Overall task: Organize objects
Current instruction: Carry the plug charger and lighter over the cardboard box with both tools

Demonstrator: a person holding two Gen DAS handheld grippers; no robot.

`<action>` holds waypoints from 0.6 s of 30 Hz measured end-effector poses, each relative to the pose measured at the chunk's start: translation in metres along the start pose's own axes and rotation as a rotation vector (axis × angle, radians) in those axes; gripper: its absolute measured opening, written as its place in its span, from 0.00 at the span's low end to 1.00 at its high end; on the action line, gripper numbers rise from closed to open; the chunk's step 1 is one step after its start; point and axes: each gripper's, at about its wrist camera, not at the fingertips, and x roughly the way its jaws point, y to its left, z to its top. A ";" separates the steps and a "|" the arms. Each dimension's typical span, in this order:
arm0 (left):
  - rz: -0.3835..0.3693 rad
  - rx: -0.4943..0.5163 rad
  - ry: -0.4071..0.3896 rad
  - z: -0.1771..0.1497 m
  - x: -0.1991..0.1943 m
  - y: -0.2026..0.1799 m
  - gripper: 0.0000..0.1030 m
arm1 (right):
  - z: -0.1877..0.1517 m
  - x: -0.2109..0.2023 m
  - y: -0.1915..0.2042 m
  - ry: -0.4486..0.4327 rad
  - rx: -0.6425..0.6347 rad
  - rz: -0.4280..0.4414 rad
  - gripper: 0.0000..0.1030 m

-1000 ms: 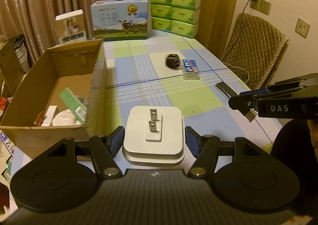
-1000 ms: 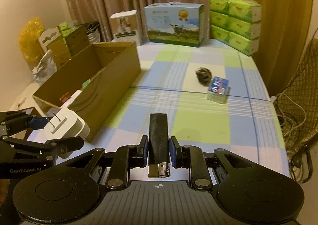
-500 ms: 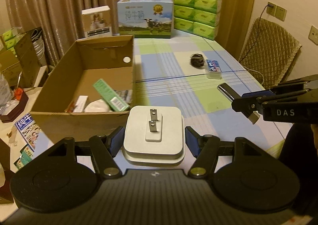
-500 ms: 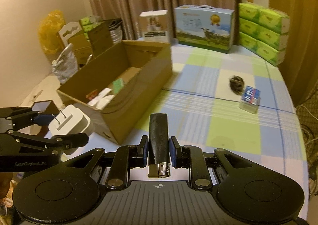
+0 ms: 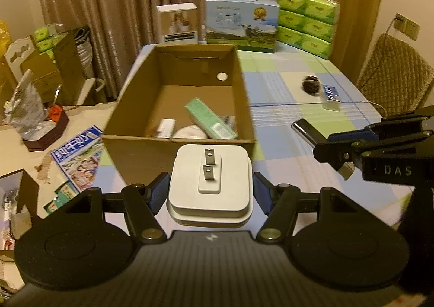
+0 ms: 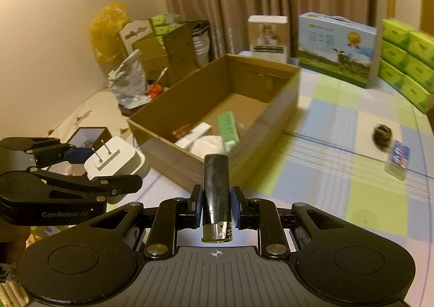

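My left gripper (image 5: 210, 191) is shut on a white plug charger (image 5: 208, 171), prongs facing up, just in front of the near wall of an open cardboard box (image 5: 179, 149). In the box lie a green packet (image 5: 210, 118), a white round thing (image 5: 190, 132) and a small white carton (image 5: 165, 128). My right gripper (image 6: 216, 206) is shut on a black lighter (image 6: 216, 182), metal head toward the camera, near the box's (image 6: 173, 156) front corner. The left gripper (image 6: 89, 168) with the charger (image 6: 114, 157) shows at the left of the right wrist view.
On the checked tablecloth (image 5: 284, 114) lie a dark ball (image 5: 310, 84) and a small blue-labelled pack (image 5: 329, 96). A blue milk carton (image 5: 241, 22), a white carton (image 5: 177, 23) and green tissue packs (image 5: 306, 23) stand at the back. A padded chair (image 5: 393, 73) is right; floor clutter left.
Both grippers have swung left along the table's near edge with their loads. The cardboard box has come from the left side to straight ahead. Neither grip has changed.
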 end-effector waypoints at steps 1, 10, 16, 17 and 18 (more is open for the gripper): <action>0.005 -0.004 -0.001 0.001 0.000 0.005 0.59 | 0.003 0.003 0.003 0.000 0.002 0.008 0.18; 0.036 -0.025 -0.020 0.021 0.005 0.039 0.59 | 0.035 0.025 0.013 -0.030 0.007 0.003 0.18; 0.026 -0.010 -0.033 0.048 0.017 0.051 0.59 | 0.065 0.040 0.003 -0.056 0.050 -0.008 0.18; 0.026 -0.006 -0.032 0.053 0.021 0.052 0.59 | 0.070 0.043 0.001 -0.057 0.055 -0.010 0.18; 0.027 0.003 -0.032 0.058 0.024 0.054 0.59 | 0.075 0.046 0.000 -0.060 0.058 -0.013 0.18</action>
